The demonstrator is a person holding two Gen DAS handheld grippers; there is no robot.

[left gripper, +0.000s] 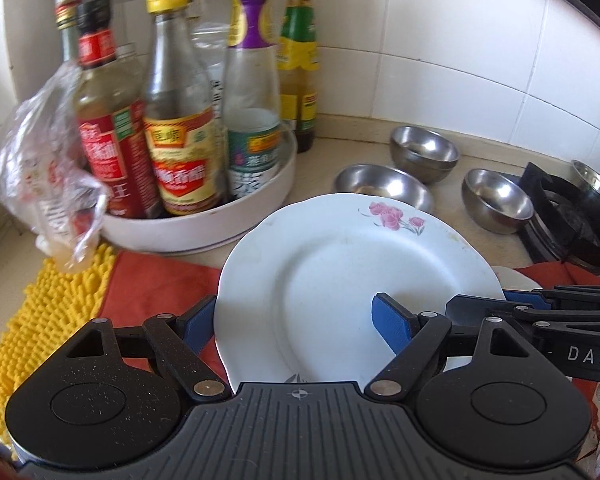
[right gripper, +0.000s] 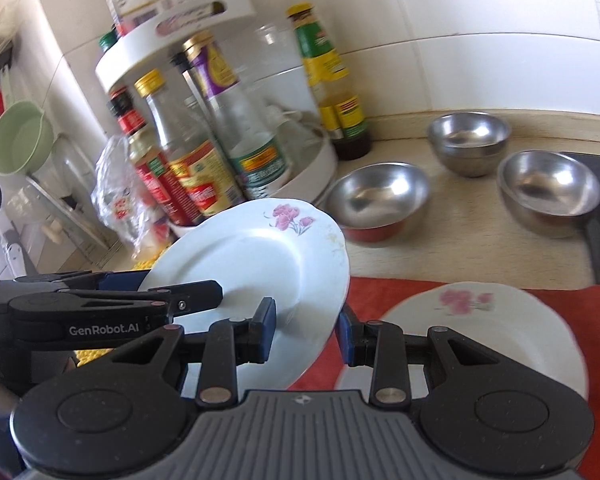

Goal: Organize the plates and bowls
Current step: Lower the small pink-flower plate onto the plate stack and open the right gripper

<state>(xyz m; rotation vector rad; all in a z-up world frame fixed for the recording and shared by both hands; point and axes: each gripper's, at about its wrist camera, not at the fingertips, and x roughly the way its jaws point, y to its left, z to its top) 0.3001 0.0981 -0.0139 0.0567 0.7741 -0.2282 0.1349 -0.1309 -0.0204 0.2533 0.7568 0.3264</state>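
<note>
- A beige countertop (right gripper: 472,236) is seen running along a white tiled wall.
- Three steel bowls (right gripper: 378,196) (right gripper: 468,140) (right gripper: 550,186) are set directly on it, near one another.
- A white round condiment rack (left gripper: 204,224) filled with bottles is stood at its left corner, and a dark sauce bottle (right gripper: 342,120) is placed just beside the rack.
- A red cloth (right gripper: 540,294) is spread over the near part, with a flowered plate (right gripper: 488,336) laid on it.
- A yellow chenille mat (left gripper: 40,332) is laid at the left, touching the cloth.
- A black stove grate (left gripper: 572,208) is seen at the right.
</note>
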